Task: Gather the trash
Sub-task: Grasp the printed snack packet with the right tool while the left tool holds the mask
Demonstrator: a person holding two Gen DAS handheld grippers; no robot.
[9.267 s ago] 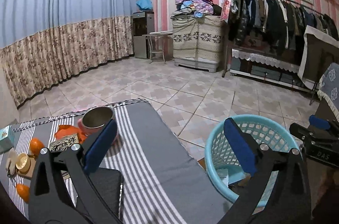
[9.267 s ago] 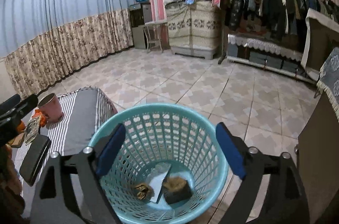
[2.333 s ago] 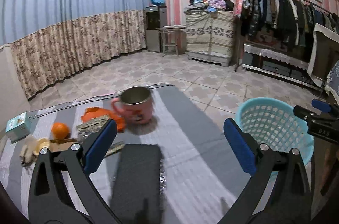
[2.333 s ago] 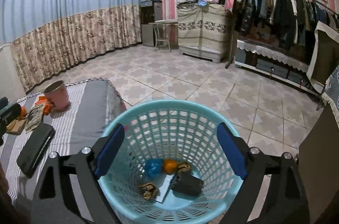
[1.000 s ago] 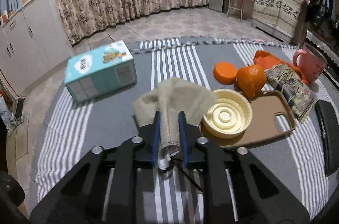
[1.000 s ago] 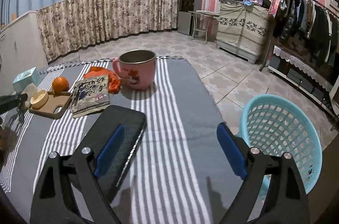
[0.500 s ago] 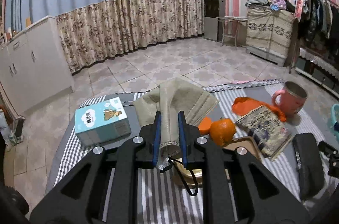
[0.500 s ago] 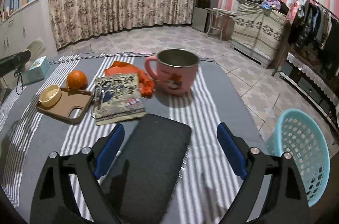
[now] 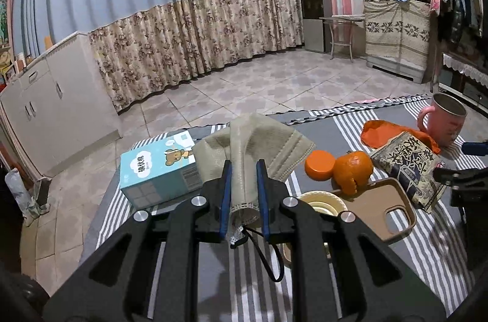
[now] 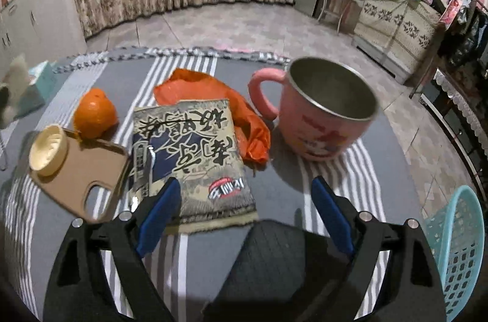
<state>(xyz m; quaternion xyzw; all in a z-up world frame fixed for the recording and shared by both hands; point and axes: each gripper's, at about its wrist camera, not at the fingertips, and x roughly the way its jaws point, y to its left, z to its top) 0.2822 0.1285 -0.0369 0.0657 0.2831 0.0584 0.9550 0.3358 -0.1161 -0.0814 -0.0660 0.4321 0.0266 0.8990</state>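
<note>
left gripper (image 9: 244, 187) is clamped on a used face mask (image 9: 253, 145), lifted clear of the striped table (image 9: 350, 120); the mask stands up between the jaws, ear loop dangling. right gripper (image 10: 244, 218) hangs wide and empty over the snack packet (image 10: 189, 151). the basket (image 10: 457, 255) sits off the table's right edge, on the floor, nearer my right hand. i judge the mask must cross the whole table rightward.

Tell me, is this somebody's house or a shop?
Most likely a house, a lived-in room. There are long curtains, clothes on a rack, and a table with a mug and an orange.
</note>
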